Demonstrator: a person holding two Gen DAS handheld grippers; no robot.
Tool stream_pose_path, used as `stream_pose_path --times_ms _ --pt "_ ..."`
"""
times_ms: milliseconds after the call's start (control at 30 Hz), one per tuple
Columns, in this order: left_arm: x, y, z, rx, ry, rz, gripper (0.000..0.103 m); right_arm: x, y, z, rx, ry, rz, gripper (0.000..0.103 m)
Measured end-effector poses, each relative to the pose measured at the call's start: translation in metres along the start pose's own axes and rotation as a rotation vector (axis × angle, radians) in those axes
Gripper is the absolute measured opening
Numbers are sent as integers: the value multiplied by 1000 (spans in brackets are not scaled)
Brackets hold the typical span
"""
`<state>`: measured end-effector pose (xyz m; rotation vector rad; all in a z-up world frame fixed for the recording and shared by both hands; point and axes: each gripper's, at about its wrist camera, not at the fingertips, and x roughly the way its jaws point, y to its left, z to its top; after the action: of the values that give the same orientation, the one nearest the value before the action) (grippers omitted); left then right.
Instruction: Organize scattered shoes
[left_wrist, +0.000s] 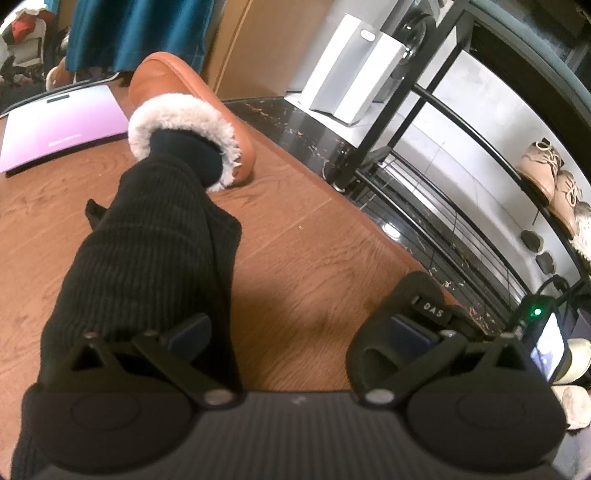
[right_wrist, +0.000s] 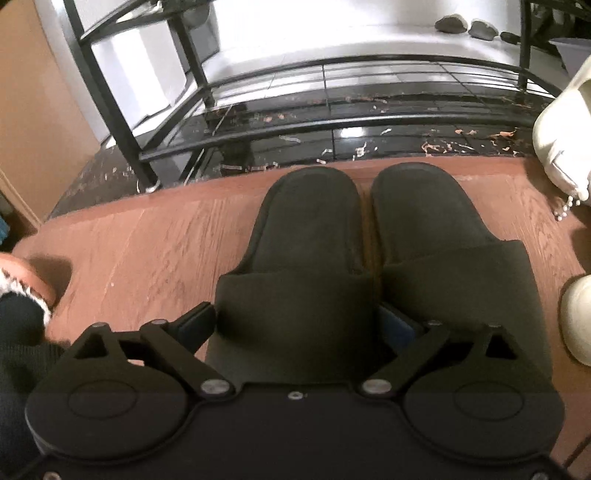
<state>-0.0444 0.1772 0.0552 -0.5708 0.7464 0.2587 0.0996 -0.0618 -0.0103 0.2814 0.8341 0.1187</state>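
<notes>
In the right wrist view two dark slippers (right_wrist: 306, 236) (right_wrist: 436, 229) lie side by side on the wooden floor, toes toward the black shoe rack (right_wrist: 332, 122). My right gripper (right_wrist: 299, 321) is wide open and straddles the strap of the left slipper; one finger (right_wrist: 397, 328) sits in the gap between the slippers. In the left wrist view my left gripper (left_wrist: 299, 332) is open over bare floor, with a dark slipper (left_wrist: 406, 321) beside its right finger (left_wrist: 410, 332). The shoe rack (left_wrist: 436, 155) holds tan lace-up shoes (left_wrist: 554, 181).
A person's leg in black knit (left_wrist: 147, 258) wears an orange fur-lined slipper (left_wrist: 192, 110), close to my left gripper's left finger. A pink-white scale (left_wrist: 59, 122) lies on the floor. Cream shoes (right_wrist: 561, 140) (right_wrist: 578, 317) sit at the right. A white box (left_wrist: 351, 70) stands by the rack.
</notes>
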Motion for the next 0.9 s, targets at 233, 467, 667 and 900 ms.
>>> stream_pose_path --times_ms 233,467,667,900 --pt "0 -1 -1 -4 -3 4 102 -71 -29 -37 -127 -223 99 103" --pt "2 -6 -2 18 7 23 102 -61 -58 -84 -164 -123 33 103" --pt "4 -3 -2 2 13 28 102 -50 -45 -89 -209 -148 47 103" --pt "2 -2 -1 1 6 34 102 -36 -37 -90 -199 -143 23 103"
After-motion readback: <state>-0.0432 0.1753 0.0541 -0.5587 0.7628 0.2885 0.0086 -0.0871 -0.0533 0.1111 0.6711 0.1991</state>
